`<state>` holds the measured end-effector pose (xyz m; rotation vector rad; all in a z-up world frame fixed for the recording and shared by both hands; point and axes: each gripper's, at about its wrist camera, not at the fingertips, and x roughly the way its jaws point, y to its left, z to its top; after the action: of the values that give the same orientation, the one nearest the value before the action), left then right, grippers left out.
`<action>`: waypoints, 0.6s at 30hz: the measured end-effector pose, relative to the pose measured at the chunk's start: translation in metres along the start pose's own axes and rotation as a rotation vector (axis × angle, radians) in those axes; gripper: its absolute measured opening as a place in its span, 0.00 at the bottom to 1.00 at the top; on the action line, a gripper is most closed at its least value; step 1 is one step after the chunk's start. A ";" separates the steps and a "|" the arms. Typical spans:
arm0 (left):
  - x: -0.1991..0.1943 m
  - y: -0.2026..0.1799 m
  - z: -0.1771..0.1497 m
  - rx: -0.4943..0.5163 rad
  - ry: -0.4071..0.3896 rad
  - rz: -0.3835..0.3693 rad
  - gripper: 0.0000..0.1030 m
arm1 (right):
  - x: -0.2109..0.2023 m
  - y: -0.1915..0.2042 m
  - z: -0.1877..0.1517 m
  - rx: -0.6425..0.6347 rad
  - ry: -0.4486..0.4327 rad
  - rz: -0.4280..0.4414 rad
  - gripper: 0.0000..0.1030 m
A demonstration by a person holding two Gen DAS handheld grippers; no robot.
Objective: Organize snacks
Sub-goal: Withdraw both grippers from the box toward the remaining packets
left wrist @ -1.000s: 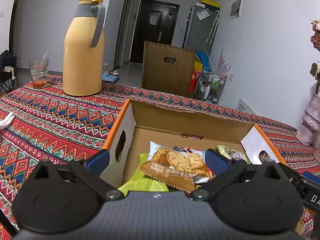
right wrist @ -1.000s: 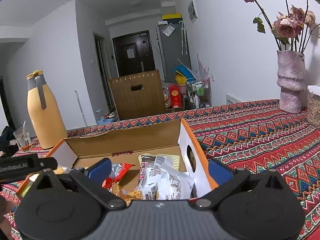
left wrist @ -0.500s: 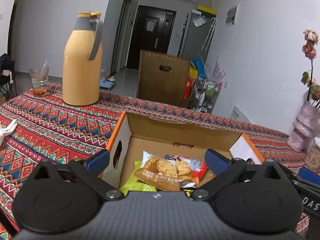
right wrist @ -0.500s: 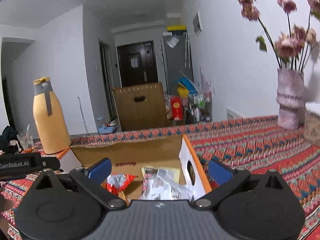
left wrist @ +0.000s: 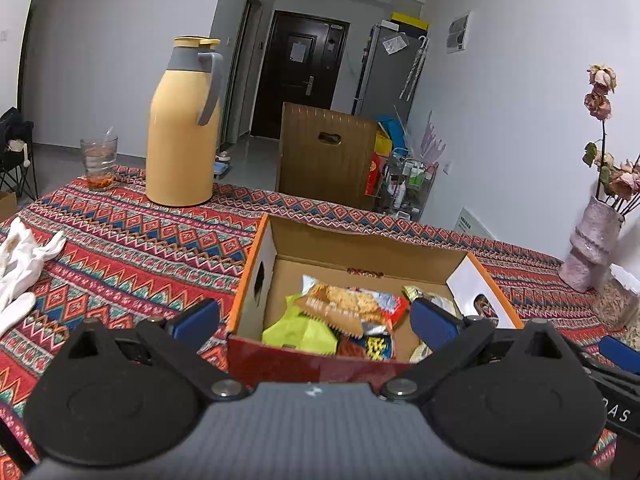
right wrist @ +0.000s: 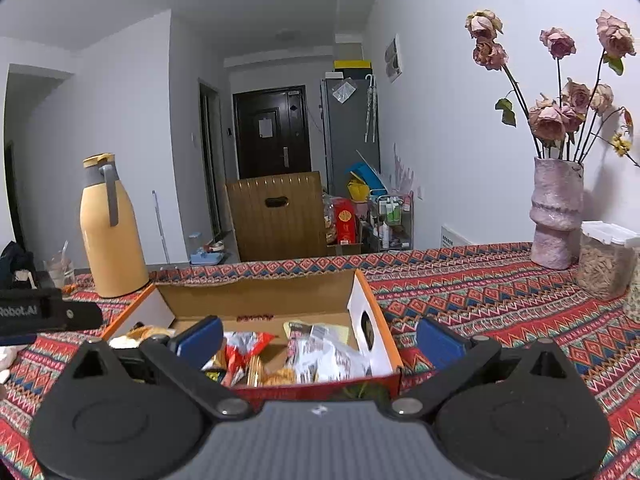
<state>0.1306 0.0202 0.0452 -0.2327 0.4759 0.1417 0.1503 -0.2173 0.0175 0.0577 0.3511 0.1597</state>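
The snack packets lie heaped inside the open cardboard box on the bench, so the gathering looks mostly done. Both the left tool and right tool hang spread wide and empty; any loose snacks elsewhere are probably out of view.

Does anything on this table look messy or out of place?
Yes: the snack packets lie jumbled, overlapping at angles, inside the open cardboard box. A crumpled white cloth sits bunched at the table's left edge. Nothing looks spilled or broken.
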 end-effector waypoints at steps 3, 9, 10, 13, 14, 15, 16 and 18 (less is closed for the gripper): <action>-0.008 0.008 -0.007 0.006 0.012 -0.003 1.00 | -0.008 0.005 -0.010 -0.008 0.024 0.000 1.00; -0.016 0.026 -0.028 0.024 0.062 0.007 1.00 | -0.020 0.020 -0.035 -0.026 0.095 0.025 1.00; -0.017 0.030 -0.032 0.027 0.072 0.012 1.00 | -0.021 0.023 -0.039 -0.027 0.111 0.029 1.00; -0.021 0.041 -0.042 0.035 0.097 0.026 1.00 | -0.022 0.035 -0.051 -0.039 0.161 0.053 1.00; -0.022 0.045 -0.046 0.037 0.104 0.031 1.00 | -0.023 0.040 -0.055 -0.046 0.173 0.059 1.00; -0.022 0.050 -0.049 0.038 0.112 0.037 1.00 | -0.023 0.045 -0.060 -0.051 0.184 0.067 1.00; -0.023 0.054 -0.052 0.039 0.122 0.044 1.00 | -0.024 0.049 -0.063 -0.056 0.196 0.077 1.00; -0.023 0.063 -0.057 0.037 0.139 0.055 1.00 | -0.023 0.059 -0.070 -0.063 0.222 0.092 1.00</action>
<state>0.0731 0.0643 -0.0054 -0.1946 0.6231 0.1706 0.0963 -0.1607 -0.0359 -0.0061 0.5653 0.2687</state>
